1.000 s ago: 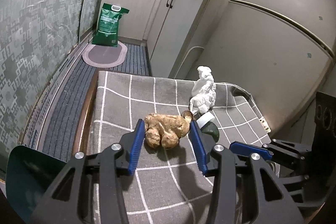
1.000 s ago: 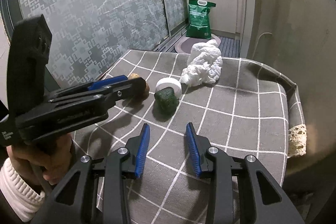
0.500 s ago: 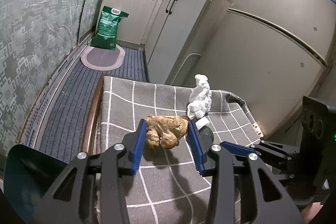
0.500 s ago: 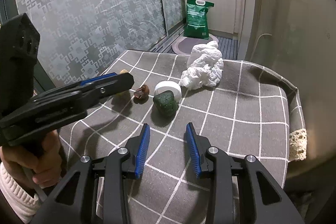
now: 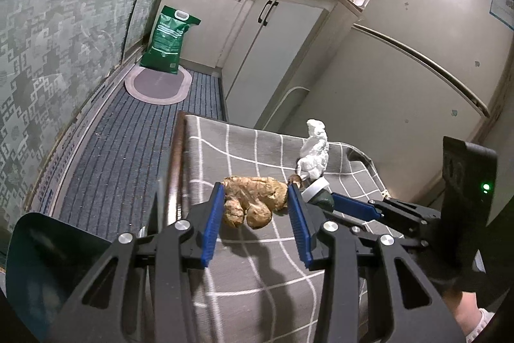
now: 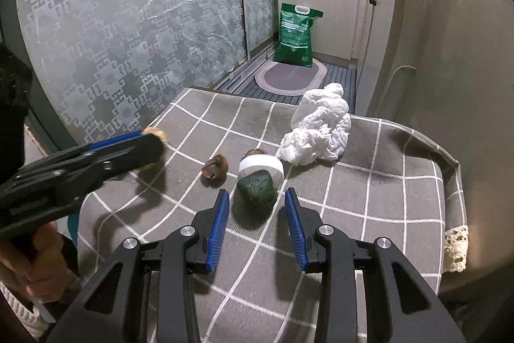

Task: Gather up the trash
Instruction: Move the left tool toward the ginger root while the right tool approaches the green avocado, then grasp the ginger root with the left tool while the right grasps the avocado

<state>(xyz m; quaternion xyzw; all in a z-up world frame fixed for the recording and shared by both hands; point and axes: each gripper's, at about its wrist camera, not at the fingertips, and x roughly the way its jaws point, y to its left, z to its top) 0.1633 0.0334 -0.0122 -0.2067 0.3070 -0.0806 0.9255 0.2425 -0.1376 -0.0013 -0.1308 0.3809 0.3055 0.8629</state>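
My left gripper (image 5: 256, 208) is shut on a knobbly tan piece of ginger (image 5: 255, 198) and holds it above the grey checked tablecloth (image 5: 244, 147). In the right wrist view the left gripper (image 6: 141, 147) shows at the left, off the table surface, with the ginger tip (image 6: 155, 132) peeking out. My right gripper (image 6: 257, 214) is open and empty, its jaws just short of a dark green lump (image 6: 257, 192). Behind that lie a white cap (image 6: 261, 167), a small brown scrap (image 6: 215, 166) and a crumpled white tissue (image 6: 318, 130).
A dark teal bin (image 5: 45, 249) sits low at the left of the table. A fridge (image 5: 417, 53) stands close on the right, patterned glass doors (image 6: 112, 21) on the left. A green bag (image 6: 294, 36) and oval mat (image 6: 289, 76) lie on the floor beyond.
My left gripper has lifted the ginger off the cloth and drawn it back toward the table's left edge. My right gripper has moved forward up to the green lump.
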